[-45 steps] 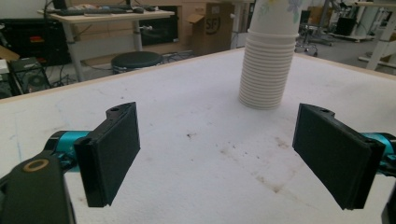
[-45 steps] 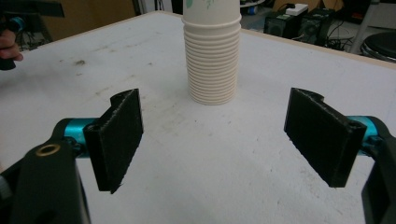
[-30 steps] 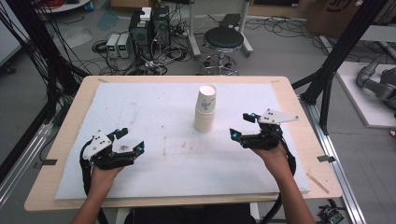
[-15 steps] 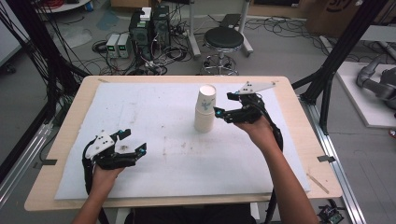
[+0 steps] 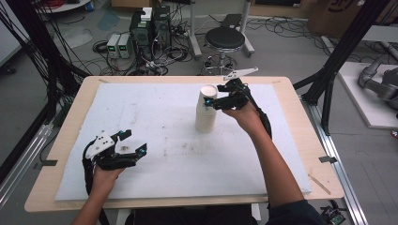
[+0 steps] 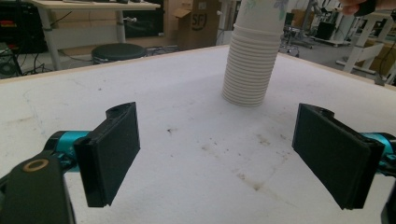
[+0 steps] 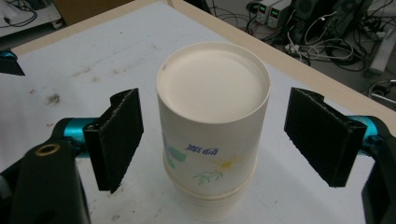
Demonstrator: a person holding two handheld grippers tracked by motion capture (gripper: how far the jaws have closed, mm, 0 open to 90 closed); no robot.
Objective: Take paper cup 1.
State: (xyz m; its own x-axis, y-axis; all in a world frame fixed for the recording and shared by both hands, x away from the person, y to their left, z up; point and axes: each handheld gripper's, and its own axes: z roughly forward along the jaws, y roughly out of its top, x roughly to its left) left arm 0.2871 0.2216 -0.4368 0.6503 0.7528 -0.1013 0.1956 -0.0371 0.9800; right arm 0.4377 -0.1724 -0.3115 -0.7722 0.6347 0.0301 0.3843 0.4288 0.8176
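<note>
The right tongs (image 7: pixel 212 140) were wide open, one jaw on each side of the top cup of the cup stack (image 7: pixel 212 135) and not touching it (the cups stood upside down, with a little flower print on the top one). In the high view the right tongs (image 5: pixel 217 101) sat just right of the cup stack (image 5: pixel 206 110), above the middle of the frame. The left tongs (image 5: pixel 130 143) were open too and held nothing, low at the lower left, well apart from the cups. Everything stood on the white worktop (image 5: pixel 164 164).
</note>
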